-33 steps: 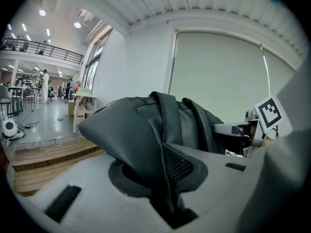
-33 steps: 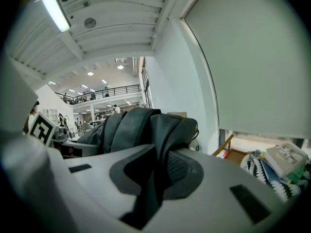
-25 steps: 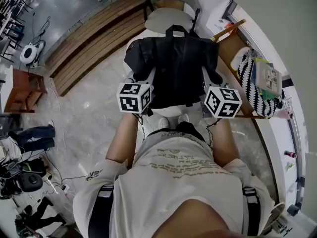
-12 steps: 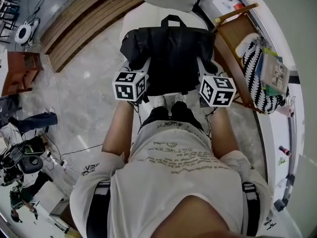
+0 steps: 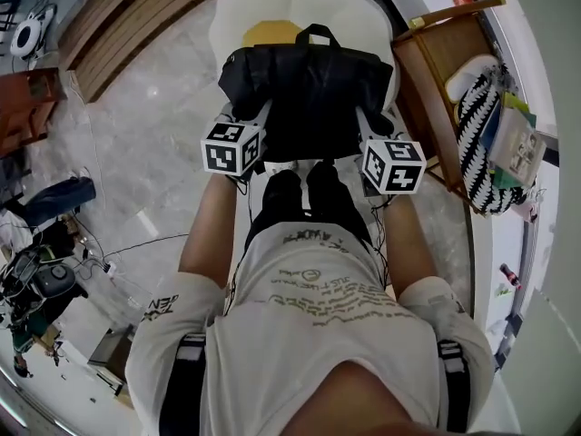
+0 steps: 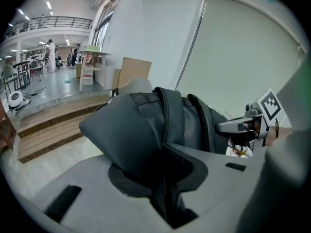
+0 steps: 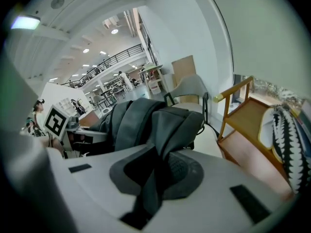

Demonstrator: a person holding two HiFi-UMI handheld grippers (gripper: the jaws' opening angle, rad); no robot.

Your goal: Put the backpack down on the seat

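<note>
The left hand-held gripper [image 6: 165,188] and right hand-held gripper [image 7: 148,188] each pinch the soft black backpack [image 5: 313,94] over the rounded white seat [image 5: 368,16].

The left gripper [image 5: 261,116] and right gripper [image 5: 365,122] sink lower with the backpack [image 5: 309,94] toward the white seat [image 5: 227,21], whose yellow centre now shows at its far side.
</note>
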